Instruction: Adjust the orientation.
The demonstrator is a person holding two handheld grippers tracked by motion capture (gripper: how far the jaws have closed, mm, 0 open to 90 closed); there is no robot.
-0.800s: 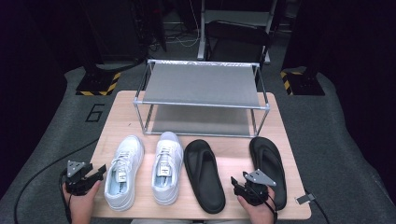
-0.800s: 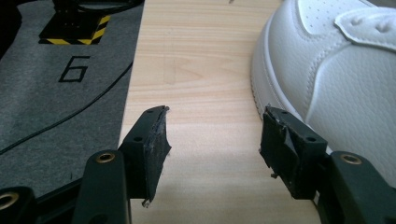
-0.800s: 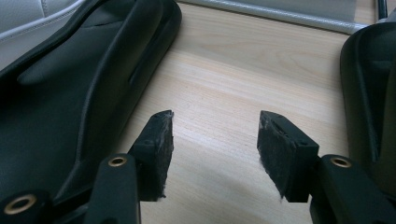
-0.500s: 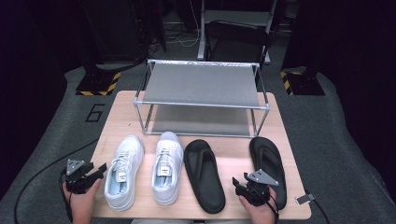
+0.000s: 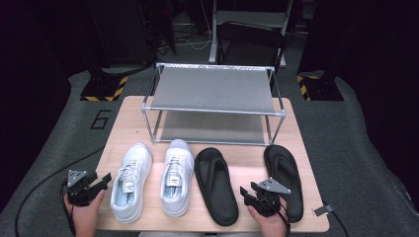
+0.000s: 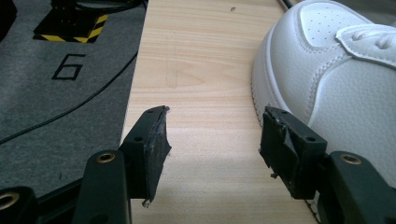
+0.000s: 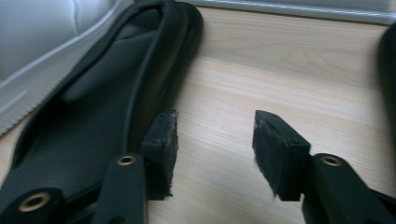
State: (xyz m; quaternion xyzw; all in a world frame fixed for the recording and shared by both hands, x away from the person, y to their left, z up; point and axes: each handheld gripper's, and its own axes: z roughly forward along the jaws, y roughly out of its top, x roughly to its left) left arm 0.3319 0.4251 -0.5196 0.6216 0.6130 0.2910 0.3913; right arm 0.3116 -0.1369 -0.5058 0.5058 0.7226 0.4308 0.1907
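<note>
Black sandal (image 5: 216,184) unmoved; shoes likewise

A light wooden table (image 5: 296,126) sits on grey carpet floor (image 5: 356,148), lit evenly from above while everything beyond fades into dark. At the table's far edge stands a two-tier metal rack (image 5: 212,91), grey shelves in a silver frame. On the carpet off the far left corner there's a black number six (image 5: 101,119). Yellow-and-black hazard-striped bases (image 5: 101,91) flank the rack, left and right. A cable (image 5: 44,185) snakes across the floor at the left.
</note>
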